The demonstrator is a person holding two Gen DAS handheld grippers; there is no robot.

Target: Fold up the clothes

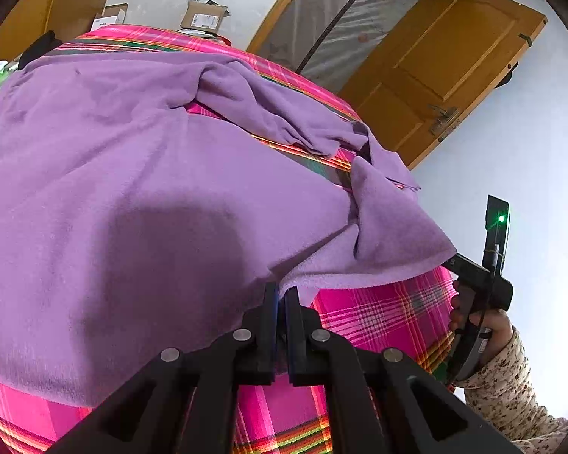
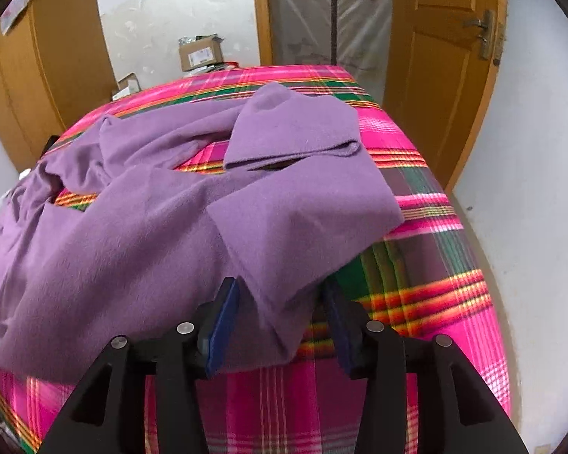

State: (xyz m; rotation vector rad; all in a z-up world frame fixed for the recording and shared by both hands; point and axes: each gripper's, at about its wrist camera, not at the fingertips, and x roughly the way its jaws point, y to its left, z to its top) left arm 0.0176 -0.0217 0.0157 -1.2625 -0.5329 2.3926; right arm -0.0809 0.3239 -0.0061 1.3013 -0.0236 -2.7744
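Pale walls and a wooden door (image 2: 447, 75) enclose the work area, where a pink plaid cloth (image 2: 428, 234) covers the flat surface on which we work. At 12 o'clock beyond the far edge of this surface, cardboard boxes (image 2: 200, 53) stand against the wall. We find the purple garment (image 2: 140, 234) spread loosely across most of the plaid cloth, wrinkled, with plaid showing through the gaps between its folds. In the right wrist view, one sleeve (image 2: 295, 132) lies doubled over at 12 o'clock, its cuff edge facing us. A near corner of the garment hangs toward 6 o'clock and drops between the blue pads of the right gripper (image 2: 280, 325). We see the jaws of this gripper standing wide apart, with the pads clear of the fabric on both sides; nothing is clamped. In the left wrist view, the left gripper (image 1: 282, 325) sits at 6 o'clock with its two fingers drawn together, pinching the lower edge of the purple garment between them. From that pinch point the fabric runs up and away toward 10 o'clock, covering most of the view. At 4 o'clock in the same view we see the body of the right gripper, with a green light on it, held by a hand (image 1: 488, 335) in a speckled sleeve (image 1: 511, 397).
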